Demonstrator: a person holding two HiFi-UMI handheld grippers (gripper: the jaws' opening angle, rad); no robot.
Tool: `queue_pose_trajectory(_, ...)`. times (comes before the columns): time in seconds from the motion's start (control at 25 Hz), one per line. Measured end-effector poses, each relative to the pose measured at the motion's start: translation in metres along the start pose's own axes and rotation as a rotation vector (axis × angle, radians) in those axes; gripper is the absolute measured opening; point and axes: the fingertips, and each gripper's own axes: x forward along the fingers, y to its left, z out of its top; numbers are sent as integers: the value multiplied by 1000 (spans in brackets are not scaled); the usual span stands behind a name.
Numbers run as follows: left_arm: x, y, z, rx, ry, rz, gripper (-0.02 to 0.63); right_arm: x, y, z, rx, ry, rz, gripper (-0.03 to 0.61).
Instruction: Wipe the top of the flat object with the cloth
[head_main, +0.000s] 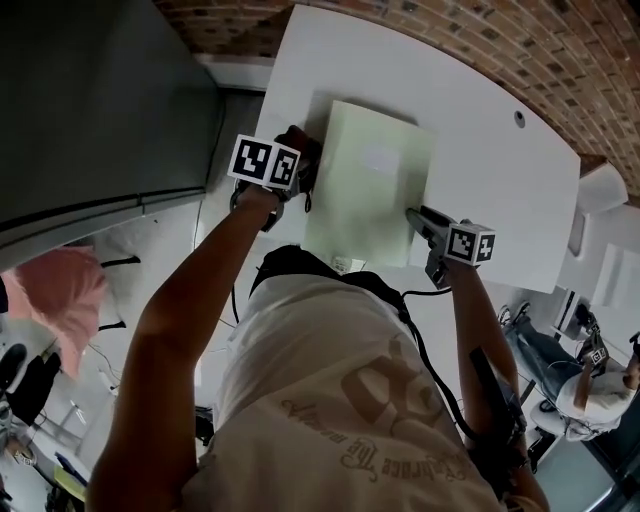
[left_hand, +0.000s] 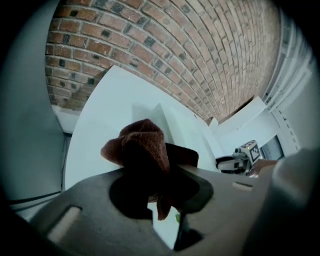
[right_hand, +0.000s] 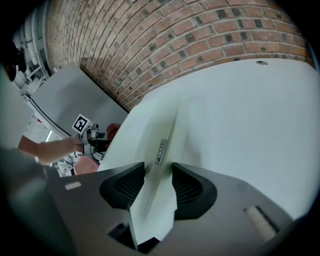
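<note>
The flat object (head_main: 370, 180) is laid mid-tabletop (head_main: 510, 180), its four-o'clock edge clamped by the right claw (head_main: 415, 215), apparently for steadiness. The cloth (head_main: 298, 142), pinched in the left claw (left_hand: 157, 190), is poised at its nine-o'clock edge.

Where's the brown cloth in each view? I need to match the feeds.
Head view: brown cloth at the flat object's left edge.
Left gripper view: centre, clamped in the left gripper.
Right gripper view: small, left of centre, by that gripper.
Shared landmark: brick wall.
</note>
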Motion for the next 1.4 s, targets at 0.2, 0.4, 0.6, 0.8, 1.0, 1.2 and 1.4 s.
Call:
queue_pose_trajectory(0.2,-12,-12,-44,20,24,33,83,0,-2,1,-3,-25,-2,186)
queue_pose_trajectory(0.4,-24,-24,-91,-22,22,74,83,-1,-3,-1,6,-52,7,184)
queue_pose_trajectory(0.6,-36,-35,-140,-90,17,120,83,-3,-5,0,-4,-55,9,184)
queue_pose_trajectory(0.8,-41,-44,-189,-160,15,170,83,-2,-5,0,-10,-57,32,184)
queue_pose_trajectory(1.0,-44,-50,-217,-347,-88,202,83,-4,-4,1,-14,-59,46,184)
queue_pose_trajectory(1.2,-33,-69,-214,-591,-290,164,83,-2,-1,1,-30,-50,56,186)
queue_pose_trajectory(1.4,-12,-94,-199,-551,-299,190,83,0,-2,1,-35,-50,78,187)
